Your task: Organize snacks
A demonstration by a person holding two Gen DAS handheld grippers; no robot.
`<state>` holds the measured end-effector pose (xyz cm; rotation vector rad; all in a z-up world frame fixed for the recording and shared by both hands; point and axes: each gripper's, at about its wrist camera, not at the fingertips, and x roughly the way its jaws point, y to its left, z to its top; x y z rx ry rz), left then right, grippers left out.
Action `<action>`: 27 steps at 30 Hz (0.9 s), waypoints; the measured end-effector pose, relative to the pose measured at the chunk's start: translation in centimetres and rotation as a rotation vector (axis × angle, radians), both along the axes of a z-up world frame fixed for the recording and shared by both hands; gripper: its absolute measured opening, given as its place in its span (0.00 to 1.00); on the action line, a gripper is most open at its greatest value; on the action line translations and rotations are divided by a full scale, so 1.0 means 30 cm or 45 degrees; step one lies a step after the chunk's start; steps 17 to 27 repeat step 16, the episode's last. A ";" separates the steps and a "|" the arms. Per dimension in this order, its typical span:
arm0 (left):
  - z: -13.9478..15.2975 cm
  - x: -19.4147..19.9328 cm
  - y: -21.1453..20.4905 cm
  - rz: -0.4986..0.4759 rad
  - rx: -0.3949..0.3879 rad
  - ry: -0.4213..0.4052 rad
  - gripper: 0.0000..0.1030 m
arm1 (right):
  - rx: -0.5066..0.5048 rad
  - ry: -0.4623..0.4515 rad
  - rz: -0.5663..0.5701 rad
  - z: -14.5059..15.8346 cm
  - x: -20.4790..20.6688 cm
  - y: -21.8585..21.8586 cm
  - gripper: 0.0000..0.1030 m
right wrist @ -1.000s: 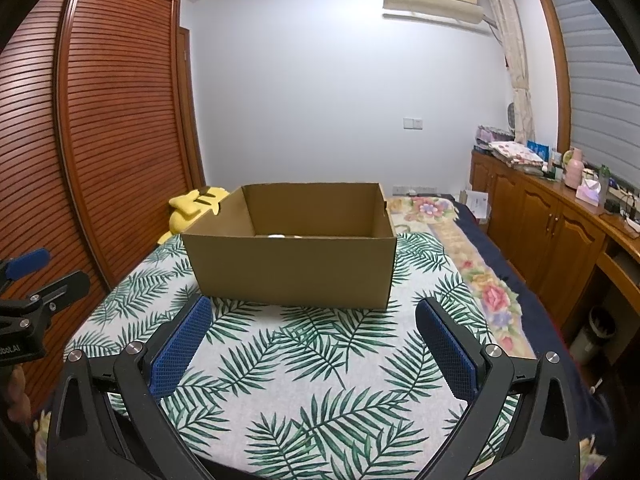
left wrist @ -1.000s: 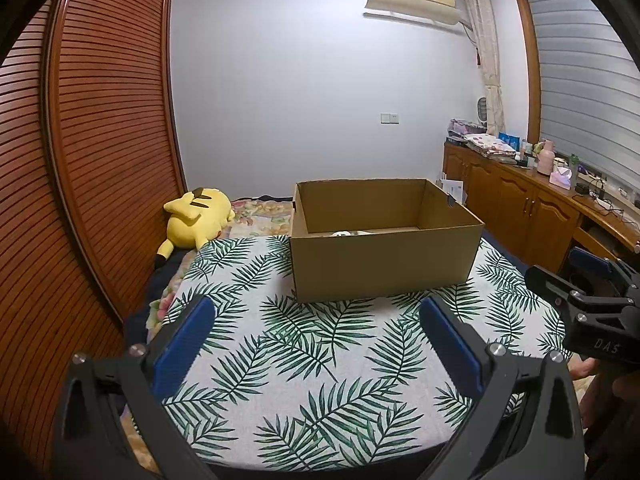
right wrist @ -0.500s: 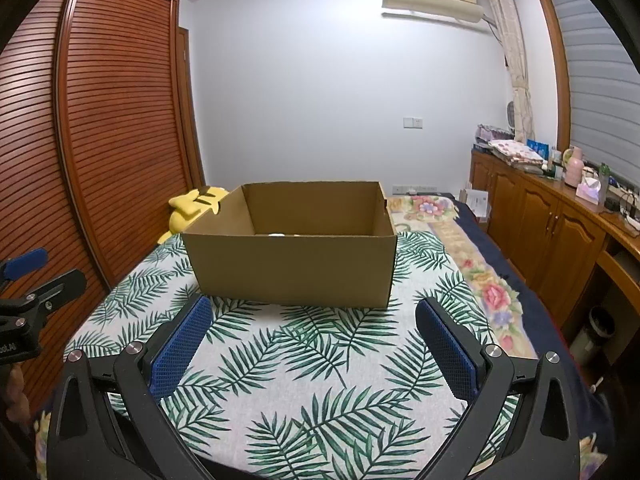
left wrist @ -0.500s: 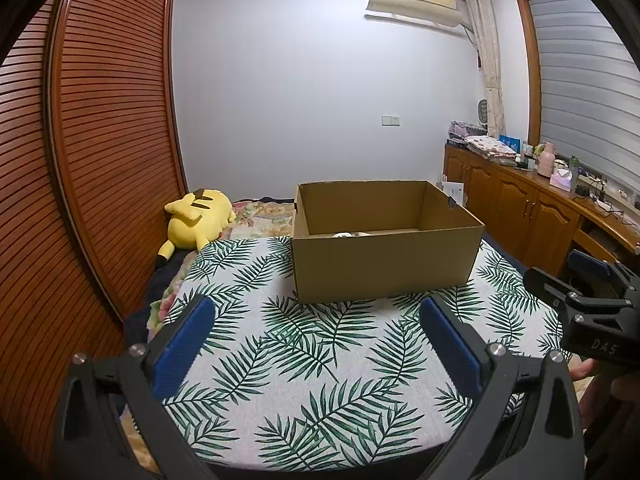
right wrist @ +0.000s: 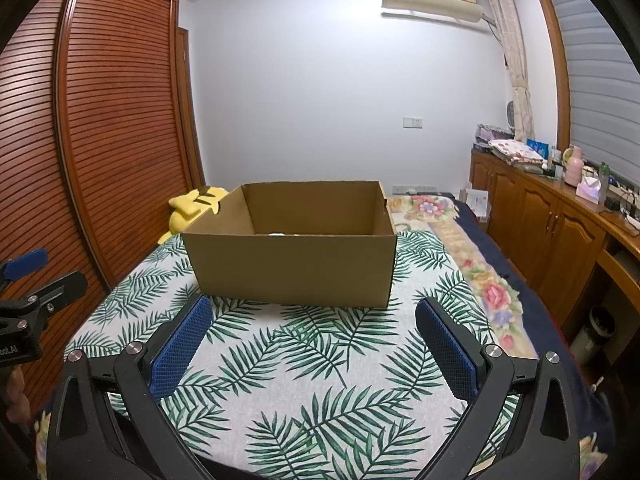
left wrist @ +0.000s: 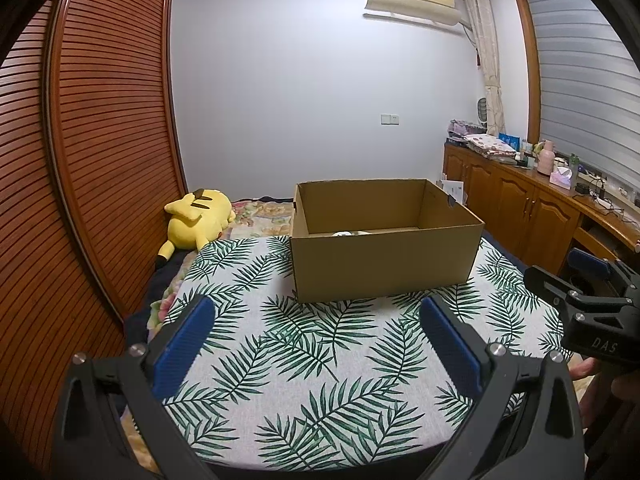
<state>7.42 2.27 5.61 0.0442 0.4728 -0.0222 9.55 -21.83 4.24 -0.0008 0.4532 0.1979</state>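
- The left gripper (left wrist: 316, 344) is hovering with jaws spread wide and empty; the plush toy (left wrist: 198, 220) is lying far ahead-left, fully visible only here.
- The cardboard box (left wrist: 384, 256) is sitting ahead of both jaws.
- The right gripper (right wrist: 314, 344) is likewise gaping empty; its view alone is showing the floral bedding (right wrist: 476, 264) ahead-right.

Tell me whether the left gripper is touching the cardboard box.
Apart. The left wrist view shows leaf-print cloth between the open left gripper and the cardboard box.
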 end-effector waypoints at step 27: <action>-0.002 0.000 0.004 0.002 -0.001 -0.002 1.00 | -0.002 0.001 0.000 -0.004 -0.003 -0.001 1.00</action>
